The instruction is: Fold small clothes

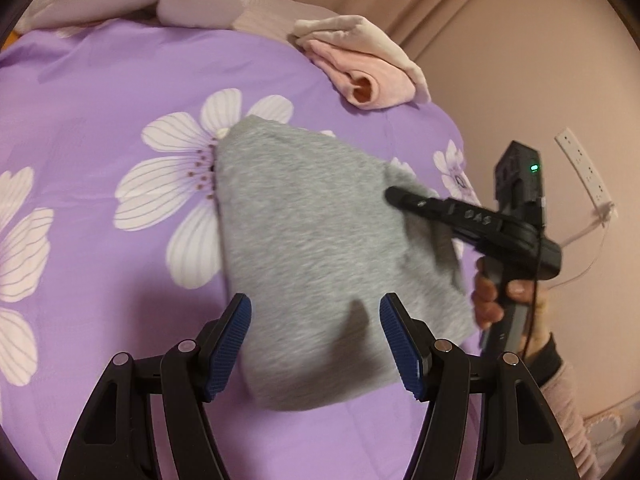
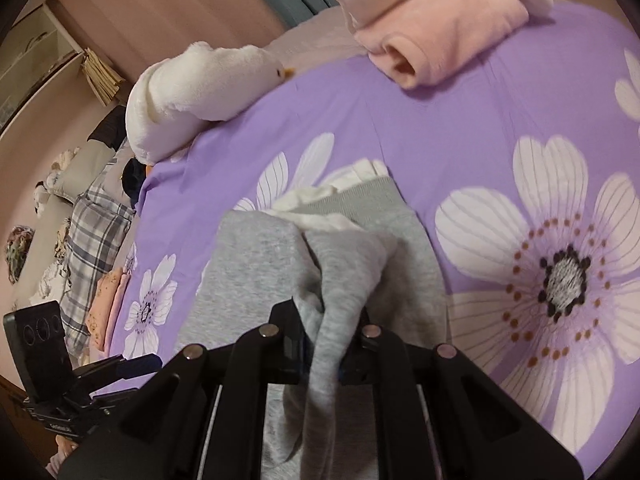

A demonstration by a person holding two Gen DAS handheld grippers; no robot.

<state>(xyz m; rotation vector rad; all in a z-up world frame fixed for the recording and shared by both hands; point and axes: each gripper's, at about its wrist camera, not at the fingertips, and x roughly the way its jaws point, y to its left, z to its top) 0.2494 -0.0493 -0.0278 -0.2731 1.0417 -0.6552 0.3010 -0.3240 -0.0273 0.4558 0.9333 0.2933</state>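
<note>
One grey garment [image 1: 304, 240]; one pink folded pile [image 1: 360, 68]; two grippers.

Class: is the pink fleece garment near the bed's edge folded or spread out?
Folded. The pink fleece garment sits as a compact, layered bundle on the purple floral bedsheet, one rolled opening facing the right wrist camera.

dim warm indoor light | soft shadows | slight motion blur | fisheye-warped, dark corners
</note>
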